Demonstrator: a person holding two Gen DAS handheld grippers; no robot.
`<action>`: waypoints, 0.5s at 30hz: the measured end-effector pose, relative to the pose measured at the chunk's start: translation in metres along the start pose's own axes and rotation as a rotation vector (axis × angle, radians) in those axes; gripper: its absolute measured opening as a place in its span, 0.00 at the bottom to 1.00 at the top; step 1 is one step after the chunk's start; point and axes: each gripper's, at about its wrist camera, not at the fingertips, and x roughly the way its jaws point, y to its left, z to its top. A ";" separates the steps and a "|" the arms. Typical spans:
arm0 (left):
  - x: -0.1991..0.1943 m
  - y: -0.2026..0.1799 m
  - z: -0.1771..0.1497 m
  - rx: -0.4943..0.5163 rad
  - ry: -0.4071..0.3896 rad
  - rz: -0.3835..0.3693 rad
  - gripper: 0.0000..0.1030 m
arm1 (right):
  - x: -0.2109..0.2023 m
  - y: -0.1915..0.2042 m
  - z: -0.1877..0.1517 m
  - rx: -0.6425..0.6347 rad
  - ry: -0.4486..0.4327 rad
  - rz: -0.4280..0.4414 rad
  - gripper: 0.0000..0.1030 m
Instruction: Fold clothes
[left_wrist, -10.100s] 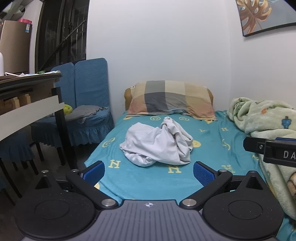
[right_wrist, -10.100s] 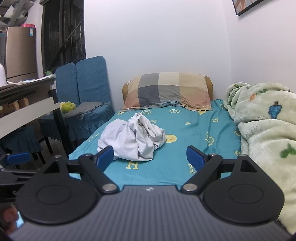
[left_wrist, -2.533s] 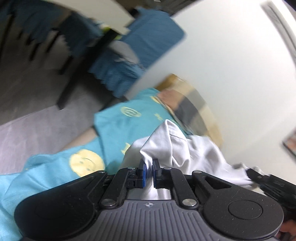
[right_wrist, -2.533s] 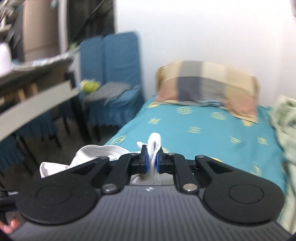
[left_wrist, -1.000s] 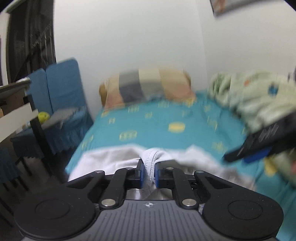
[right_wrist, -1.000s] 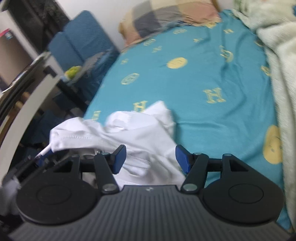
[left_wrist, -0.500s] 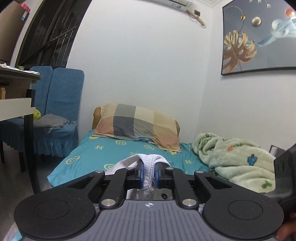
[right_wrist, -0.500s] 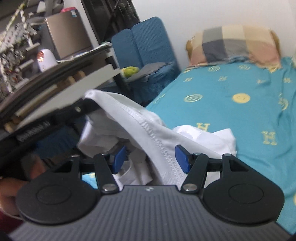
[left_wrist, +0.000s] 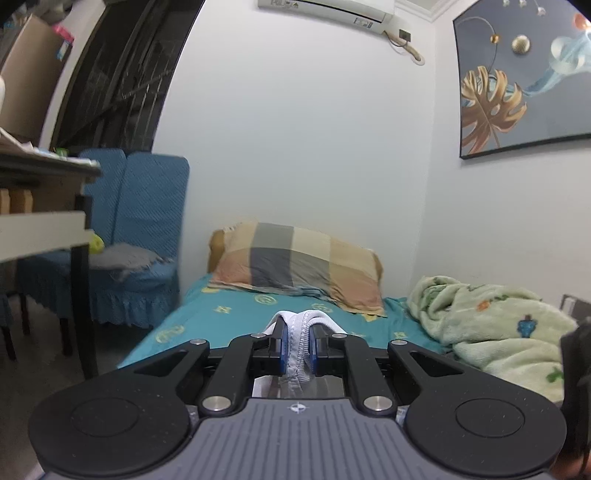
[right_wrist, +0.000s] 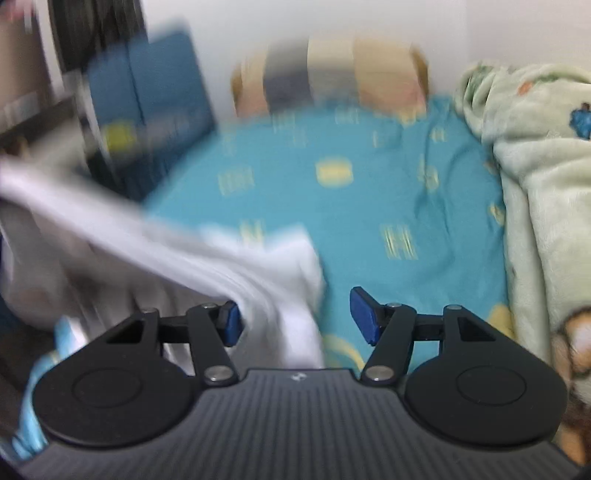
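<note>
A white garment (left_wrist: 297, 334) is pinched by its ribbed hem between the blue pads of my left gripper (left_wrist: 296, 347), which is shut on it and held about level over the bed's foot. In the blurred right wrist view the same white garment (right_wrist: 207, 258) slopes from the upper left down to the turquoise sheet (right_wrist: 369, 206). My right gripper (right_wrist: 295, 317) is open above the bed. A fold of the cloth lies between its jaws beside the left pad; the right pad is clear of it.
A plaid pillow (left_wrist: 295, 266) lies at the head of the bed against the white wall. A pale green blanket (left_wrist: 495, 325) is heaped along the right side. Blue-covered chairs (left_wrist: 136, 229) and a dark table (left_wrist: 44, 177) stand on the left.
The right wrist view has swung right, from the table side toward the bed and blanket, and is now blurred. The left gripper stays shut on the hem and barely moves.
</note>
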 end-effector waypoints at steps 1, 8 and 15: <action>0.000 0.000 0.000 0.007 -0.003 0.010 0.12 | 0.008 -0.002 -0.005 0.015 0.057 0.006 0.59; 0.008 0.008 -0.002 -0.017 0.042 0.046 0.12 | -0.018 -0.013 0.003 0.097 -0.120 -0.032 0.31; 0.027 0.015 -0.015 -0.043 0.180 0.050 0.18 | -0.054 -0.018 0.016 0.122 -0.355 0.075 0.06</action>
